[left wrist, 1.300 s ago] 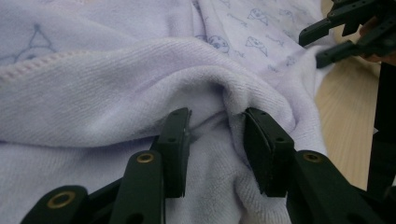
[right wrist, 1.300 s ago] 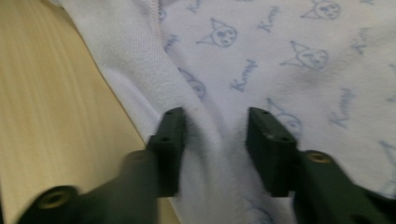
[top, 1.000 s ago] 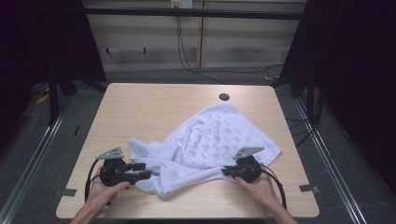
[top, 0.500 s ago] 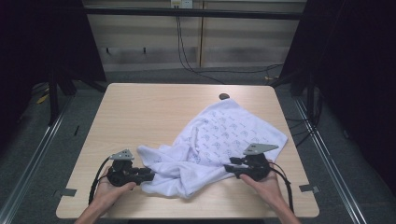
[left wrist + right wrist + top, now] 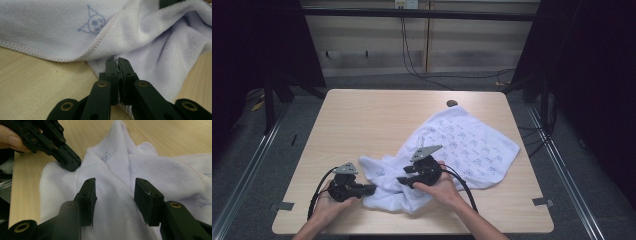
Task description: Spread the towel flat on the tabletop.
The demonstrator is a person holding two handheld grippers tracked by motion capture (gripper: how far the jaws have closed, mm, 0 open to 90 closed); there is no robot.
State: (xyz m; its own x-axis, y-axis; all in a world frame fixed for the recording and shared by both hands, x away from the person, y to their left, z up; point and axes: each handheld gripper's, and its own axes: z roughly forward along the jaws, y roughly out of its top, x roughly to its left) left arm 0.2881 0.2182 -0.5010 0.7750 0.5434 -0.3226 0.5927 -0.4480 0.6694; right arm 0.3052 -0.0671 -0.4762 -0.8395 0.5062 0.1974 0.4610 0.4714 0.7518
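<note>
The white towel [image 5: 462, 150] is spread crumpled on the table [image 5: 362, 120], its long axis running from the round hole [image 5: 452, 103] near the far edge diagonally toward the near edge. Its near corner is clamped by the left gripper [image 5: 117, 65]. The right gripper [image 5: 113, 195], jaws just opened, is released above the folds.

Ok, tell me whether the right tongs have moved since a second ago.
Yes. The right tongs went left over the towel, away from the table's right edge toward the left tongs; their jaws have been opening.
</note>
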